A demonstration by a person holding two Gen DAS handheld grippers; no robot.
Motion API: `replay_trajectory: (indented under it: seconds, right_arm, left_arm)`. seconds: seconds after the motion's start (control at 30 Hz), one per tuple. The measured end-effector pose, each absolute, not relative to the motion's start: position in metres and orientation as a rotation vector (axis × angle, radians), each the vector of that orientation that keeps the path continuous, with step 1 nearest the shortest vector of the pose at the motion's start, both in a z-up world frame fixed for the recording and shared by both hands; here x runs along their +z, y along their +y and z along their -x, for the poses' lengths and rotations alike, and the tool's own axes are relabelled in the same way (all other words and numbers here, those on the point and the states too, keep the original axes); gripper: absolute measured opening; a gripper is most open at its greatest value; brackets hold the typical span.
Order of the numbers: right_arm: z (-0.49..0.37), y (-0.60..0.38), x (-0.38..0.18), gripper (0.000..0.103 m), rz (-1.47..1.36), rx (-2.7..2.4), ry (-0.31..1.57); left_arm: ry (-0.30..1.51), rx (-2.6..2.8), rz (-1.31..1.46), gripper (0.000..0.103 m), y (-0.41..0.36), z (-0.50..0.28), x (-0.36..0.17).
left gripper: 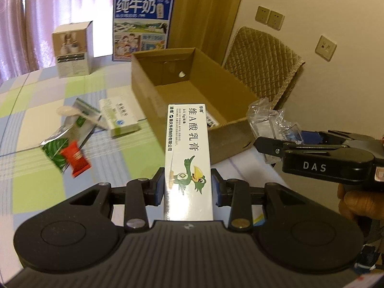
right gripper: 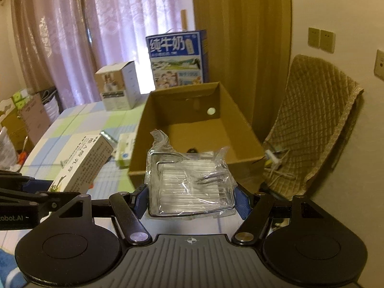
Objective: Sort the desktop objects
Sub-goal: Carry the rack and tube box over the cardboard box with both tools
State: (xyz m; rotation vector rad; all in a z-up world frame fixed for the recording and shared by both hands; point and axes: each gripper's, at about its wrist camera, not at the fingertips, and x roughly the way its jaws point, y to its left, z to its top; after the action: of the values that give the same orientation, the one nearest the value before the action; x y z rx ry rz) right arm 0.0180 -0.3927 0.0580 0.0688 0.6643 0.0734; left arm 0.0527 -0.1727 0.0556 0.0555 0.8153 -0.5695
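Observation:
My left gripper (left gripper: 188, 187) is shut on a long white ointment box (left gripper: 188, 153) with a green bird, held in front of the open cardboard box (left gripper: 230, 124). My right gripper (right gripper: 190, 198) is shut on a clear plastic pack (right gripper: 189, 182) in crinkled wrap, held just before the cardboard box (right gripper: 240, 144). The right gripper shows in the left wrist view (left gripper: 266, 147) with the clear pack (left gripper: 271, 120). The ointment box shows at the left of the right wrist view (right gripper: 81, 163). A dark item lies inside the cardboard box (right gripper: 192, 150).
On the checked tablecloth (left gripper: 36, 110) lie a white-green medicine box (left gripper: 120, 117), foil sachets (left gripper: 79, 122), a green packet (left gripper: 56, 152) and a red packet (left gripper: 75, 158). A blue milk carton (left gripper: 142, 27) and a white box (left gripper: 72, 49) stand at the back. A padded chair (right gripper: 316, 124) is right.

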Motion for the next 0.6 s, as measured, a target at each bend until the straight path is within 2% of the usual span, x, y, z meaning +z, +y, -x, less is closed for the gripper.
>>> replay_trajectory:
  seconds: [0.6]
  right_arm:
    - [-0.094,-0.421,0.063,0.067,-0.012,0.062,0.653]
  left_arm:
    - [0.801,-0.609,0.023,0.033,-0.230,-0.124,0.067]
